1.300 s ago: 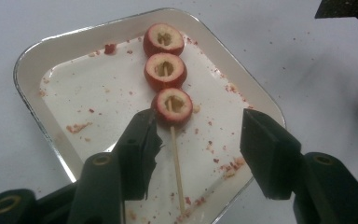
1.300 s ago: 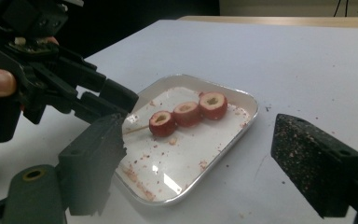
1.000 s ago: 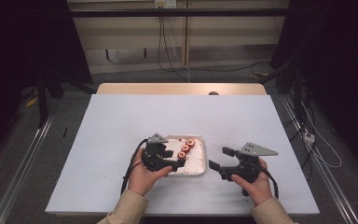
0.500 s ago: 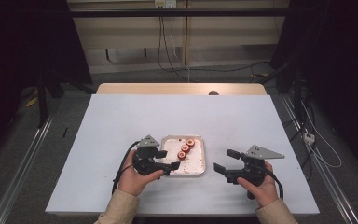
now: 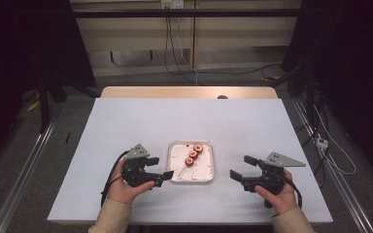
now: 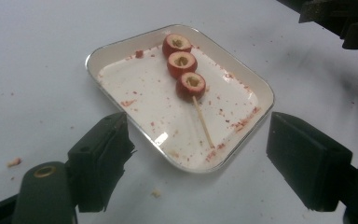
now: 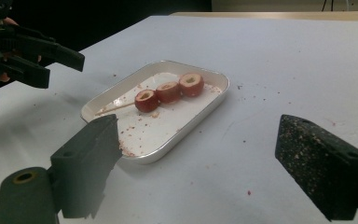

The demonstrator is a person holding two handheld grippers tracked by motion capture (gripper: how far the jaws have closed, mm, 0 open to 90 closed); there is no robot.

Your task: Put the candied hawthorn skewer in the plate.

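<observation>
So the white surface took up most of the scene, with red crumbs scattered over the part around the tray. The tray was a shallow white rectangular one sitting near the person's edge, right between the two hands, smeared with red bits inside. The left gripper was just beside the tray's left side, jaws pointing at it; they'd just been opening and stood wide apart with nothing clamped, the tray's near corner simply showing in the gap from the left gripper view. The right gripper hovered a bit off the tray's right side, jaws spread wide too and holding nothing, pads dusted with crumbs. Inside the tray lay the skewer, a thin wooden stick with three red cored fruit pieces threaded in a row, lying diagonally, the bare stick end pointing toward the person, touched by neither gripper.
</observation>
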